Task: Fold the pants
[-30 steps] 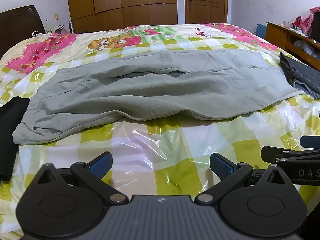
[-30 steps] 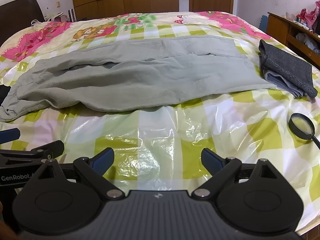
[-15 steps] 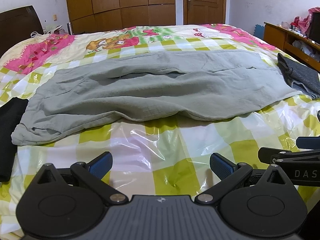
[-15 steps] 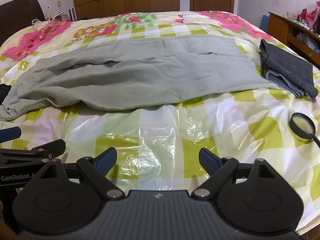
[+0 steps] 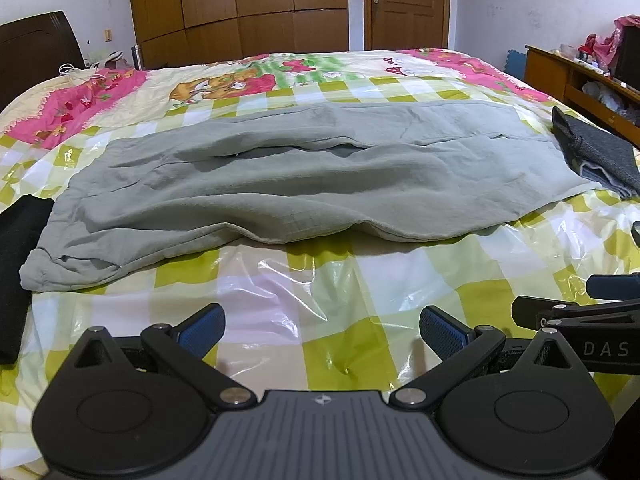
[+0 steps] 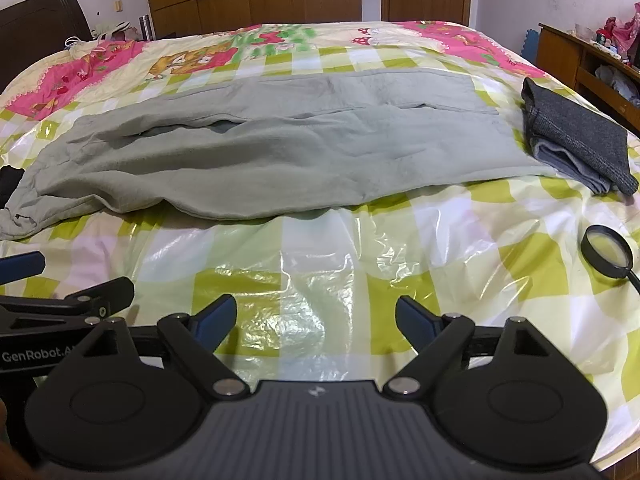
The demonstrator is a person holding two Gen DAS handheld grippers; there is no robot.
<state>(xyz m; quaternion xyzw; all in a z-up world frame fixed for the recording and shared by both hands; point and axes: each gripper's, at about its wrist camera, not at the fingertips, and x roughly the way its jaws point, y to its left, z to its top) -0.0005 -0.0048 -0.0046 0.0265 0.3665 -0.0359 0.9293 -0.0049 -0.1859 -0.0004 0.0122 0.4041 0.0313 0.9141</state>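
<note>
On the bed [image 5: 304,304], which has a checked yellow-green and white cover with pink cartoon prints under a clear plastic sheet [image 6: 320,280], the grey-green pants [image 5: 312,176] are spread out flat, lying sideways across the middle. One leg sits over the other with a bit of a gap showing between them, and the cuffs end up bunched at the left side. They're well out ahead of both grippers, nothing touching them.

The left gripper [image 5: 320,326] hangs low over the bare plastic near the front edge of the bed, blue pads spread wide, nothing in between. The right gripper [image 6: 316,318] is just beside it, same deal: jaws wide apart with only plastic below, though they're easing inward a touch.

To the right of the pants there's a folded dark grey garment [image 6: 576,140], touching or just about touching the waist end. A black garment [image 5: 16,268] sits at the left edge by the cuffs. A magnifying glass [image 6: 608,252] lies on the plastic at the right. Wooden wardrobe [image 5: 240,8] and door [image 5: 404,0] at the back.
</note>
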